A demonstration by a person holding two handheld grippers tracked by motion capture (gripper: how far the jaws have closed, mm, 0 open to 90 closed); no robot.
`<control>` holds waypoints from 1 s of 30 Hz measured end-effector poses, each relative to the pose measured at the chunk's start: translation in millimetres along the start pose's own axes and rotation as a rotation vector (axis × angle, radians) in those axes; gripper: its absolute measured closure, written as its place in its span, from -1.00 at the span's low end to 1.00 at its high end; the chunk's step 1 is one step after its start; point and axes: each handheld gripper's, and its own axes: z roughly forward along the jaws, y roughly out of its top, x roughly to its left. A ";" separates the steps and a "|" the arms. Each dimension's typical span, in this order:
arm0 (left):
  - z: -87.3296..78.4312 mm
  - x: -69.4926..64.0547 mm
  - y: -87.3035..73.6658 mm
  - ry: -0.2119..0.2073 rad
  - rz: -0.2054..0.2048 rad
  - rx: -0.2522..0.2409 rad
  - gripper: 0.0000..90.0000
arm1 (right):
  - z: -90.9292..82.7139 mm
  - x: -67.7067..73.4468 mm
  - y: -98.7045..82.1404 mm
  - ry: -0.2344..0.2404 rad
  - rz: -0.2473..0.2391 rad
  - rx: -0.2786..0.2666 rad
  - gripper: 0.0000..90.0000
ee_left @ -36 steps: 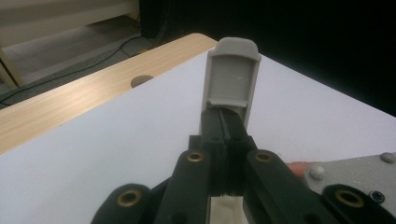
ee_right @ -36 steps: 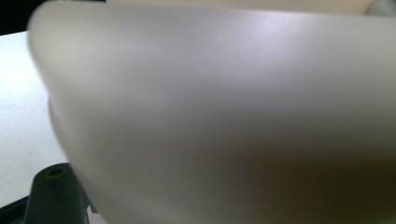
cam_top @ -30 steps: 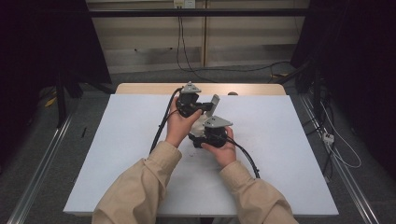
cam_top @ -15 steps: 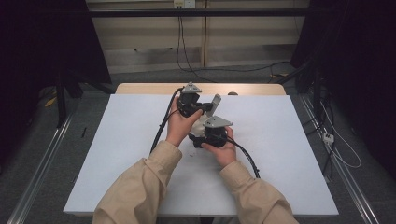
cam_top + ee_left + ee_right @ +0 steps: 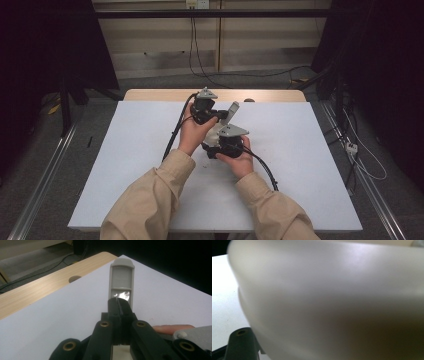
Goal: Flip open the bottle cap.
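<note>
White table (image 5: 125, 165) before dim beige wall (image 5: 150, 40).

Readable text: none in any view.
Grey flat piece (image 5: 121, 280): plain surface, no lettering, label or number.
White table sheet (image 5: 140, 165): blank, no print near the grey piece.
Wall sockets (image 5: 196, 4) beyond the table: too small to make out any marking.

Lab, white table (image 5: 125, 165), floor rails (image 5: 40, 180), cables (image 5: 200, 55)
</note>
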 end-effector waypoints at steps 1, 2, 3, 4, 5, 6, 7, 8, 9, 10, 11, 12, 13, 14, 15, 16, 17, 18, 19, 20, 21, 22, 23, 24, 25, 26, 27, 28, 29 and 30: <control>0.9 0.1 0.1 -0.001 0.000 -0.004 1.00 | 0.0 0.3 0.1 0.000 -0.003 0.001 -0.60; 1.6 0.5 0.4 -0.004 -0.001 -0.004 1.00 | 0.0 0.5 0.1 -0.001 -0.005 0.001 -0.60; 2.4 0.6 0.5 -0.005 -0.003 -0.001 1.00 | 0.1 0.5 0.1 -0.001 -0.006 0.001 -0.60; 3.3 1.1 0.6 -0.005 -0.001 0.001 1.00 | 0.1 0.5 0.1 -0.001 -0.006 0.001 -0.60; 4.1 1.1 0.6 -0.007 -0.005 0.005 1.00 | 0.1 0.4 0.1 -0.001 -0.007 0.001 -0.60; 5.1 1.1 0.4 -0.004 -0.002 0.004 1.00 | 0.1 0.4 0.0 -0.001 -0.007 0.000 -0.60; 6.2 0.8 0.2 -0.005 -0.003 0.008 1.00 | 0.1 0.5 0.0 -0.001 -0.008 0.000 -0.60; 7.1 0.8 -0.1 -0.006 -0.005 0.008 1.00 | 0.1 0.5 0.0 -0.002 -0.009 0.001 -0.60; 7.5 1.1 -0.2 -0.010 -0.005 0.010 1.00 | 0.1 0.5 0.0 -0.002 -0.010 0.000 -0.60; 8.3 1.1 -0.5 -0.007 -0.003 0.008 1.00 | 0.1 0.5 0.0 -0.002 -0.010 0.000 -0.60; 8.8 1.2 -0.6 -0.009 0.000 0.011 1.00 | 0.1 0.5 0.0 -0.002 -0.009 0.000 -0.60; 9.1 1.4 -0.7 -0.011 0.000 0.014 1.00 | 0.0 0.6 -0.1 -0.002 -0.009 0.000 -0.60; 9.9 1.2 -1.2 -0.013 -0.004 0.013 1.00 | 0.1 0.7 -0.1 -0.002 -0.009 -0.001 -0.60; 10.1 1.5 -1.2 -0.013 -0.002 0.013 1.00 | 0.0 0.7 -0.2 -0.002 -0.009 0.000 -0.60; 10.4 1.3 -1.3 -0.015 -0.009 0.009 1.00 | -0.1 0.6 -0.2 -0.002 -0.007 0.000 -0.60; 10.8 1.7 -1.7 -0.016 -0.008 0.007 1.00 | -0.1 0.5 -0.3 -0.001 -0.007 0.000 -0.60; 10.9 1.9 -1.7 -0.018 -0.008 0.007 1.00 | -0.1 0.4 -0.3 -0.001 -0.006 0.000 -0.60; 10.9 2.4 -1.7 -0.023 -0.011 0.008 1.00 | -0.1 0.4 -0.3 -0.001 -0.006 0.000 -0.60; 10.6 2.7 -1.9 -0.026 -0.013 0.009 1.00 | -0.2 0.5 -0.3 0.000 -0.006 0.000 -0.60; 10.4 2.6 -1.8 -0.025 -0.012 0.011 1.00 | -0.2 0.5 -0.3 0.000 -0.005 0.000 -0.60; 10.2 2.6 -1.8 -0.024 -0.010 0.013 1.00 | -0.2 0.4 -0.3 0.002 -0.003 0.000 -0.60; 10.0 2.6 -2.0 -0.022 -0.011 0.014 1.00 | -0.1 0.3 -0.1 0.003 0.000 0.000 -0.60; 9.8 3.0 -2.3 -0.025 -0.015 0.012 1.00 | -0.1 0.5 0.1 0.001 0.005 0.002 -0.60; 9.5 3.3 -2.7 -0.027 -0.015 0.011 1.00 | 0.0 0.9 0.3 -0.004 0.005 0.003 -0.60; 9.4 2.9 -2.9 -0.026 -0.018 0.009 1.00 | 0.2 1.0 0.3 -0.005 0.007 0.001 -0.61; 9.2 2.6 -3.2 -0.027 -0.021 0.004 1.00 | 0.2 1.0 0.5 -0.005 0.009 0.001 -0.61; 9.1 2.2 -3.2 -0.027 -0.021 0.000 0.98 | 0.0 1.1 0.8 -0.003 0.012 0.003 -0.61; 9.0 1.6 -3.1 -0.024 -0.019 -0.001 0.96 | -0.1 1.2 1.0 -0.003 0.016 0.003 -0.62; 8.4 1.6 -2.7 -0.021 -0.011 -0.001 0.95 | 0.1 1.0 1.0 -0.002 0.023 0.000 -0.64; 7.5 1.2 -2.3 -0.025 -0.013 0.001 0.95 | 0.0 0.7 1.0 -0.002 0.034 0.002 -0.68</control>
